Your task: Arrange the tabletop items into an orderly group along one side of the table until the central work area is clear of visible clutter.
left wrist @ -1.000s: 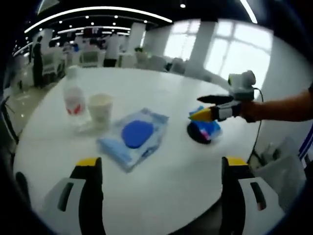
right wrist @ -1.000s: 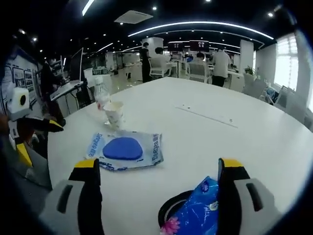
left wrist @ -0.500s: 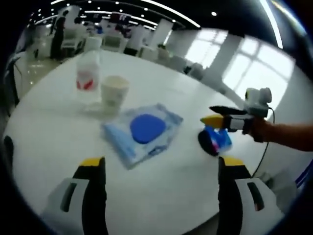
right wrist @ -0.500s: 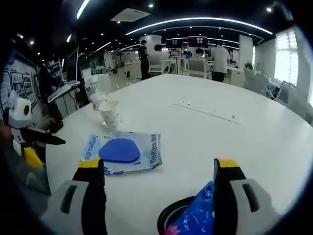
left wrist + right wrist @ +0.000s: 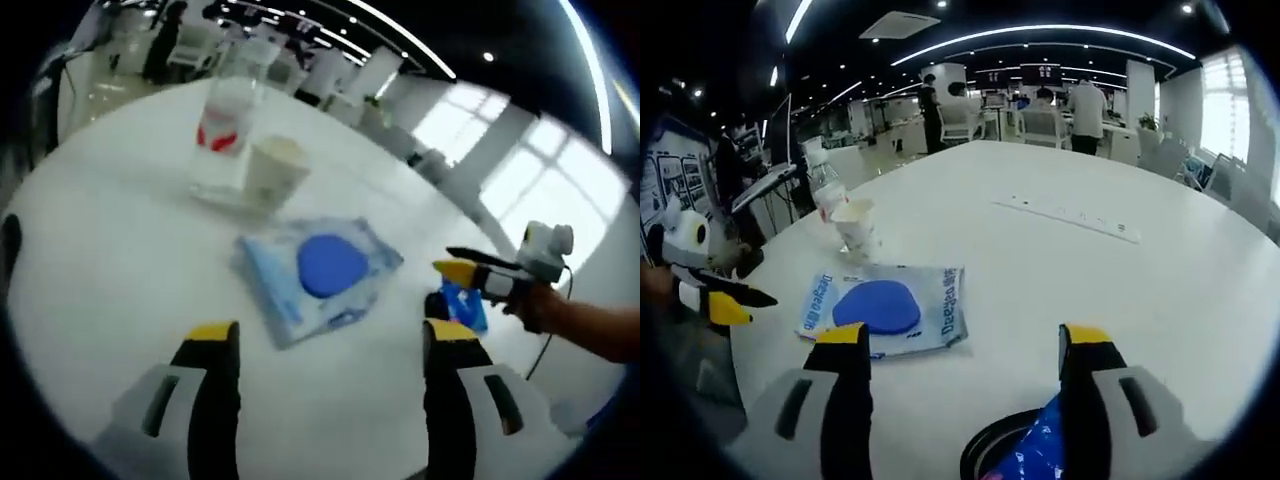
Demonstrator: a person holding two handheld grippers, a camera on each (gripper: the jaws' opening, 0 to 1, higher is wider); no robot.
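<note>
1. A large white round table [image 5: 90,260] carries four things: a clear plastic bottle [image 5: 225,125] with a red label, a paper cup [image 5: 275,172], a flat pack of wet wipes [image 5: 320,272] with a blue oval lid, and a blue packet [image 5: 1040,455] lying on a black round object [image 5: 985,455].
2. In the left gripper view, the left gripper [image 5: 325,345] hovers above the tabletop with its two yellow-tipped jaws spread wide and nothing between them.
3. The wipes pack lies just ahead of those jaws, roughly on the line between them, flat on the tabletop and turned at an angle.
4. Beyond the pack, toward the far edge of the tabletop, the cup stands upright just beside the bottle; whether they touch I cannot tell.
5. In that same view the right gripper [image 5: 470,268] comes in from the right, held by a person's hand [image 5: 540,305]; its jaws stand apart, one black and one yellow-tipped, above the blue packet [image 5: 465,305].
6. In the right gripper view, the right gripper [image 5: 965,345] also has its jaws spread wide, gripping nothing.
7. The blue packet and the black round object sit low between those jaws, close to the right jaw, near the tabletop's near edge.
8. The wipes pack [image 5: 880,310] lies ahead of the left jaw; the cup [image 5: 858,228] and bottle [image 5: 825,195] stand further on near the left edge.
9. The left gripper [image 5: 725,300] shows at the far left of this view.
10. A thin strip [image 5: 1070,218] lies on the tabletop well apart from the rest.
</note>
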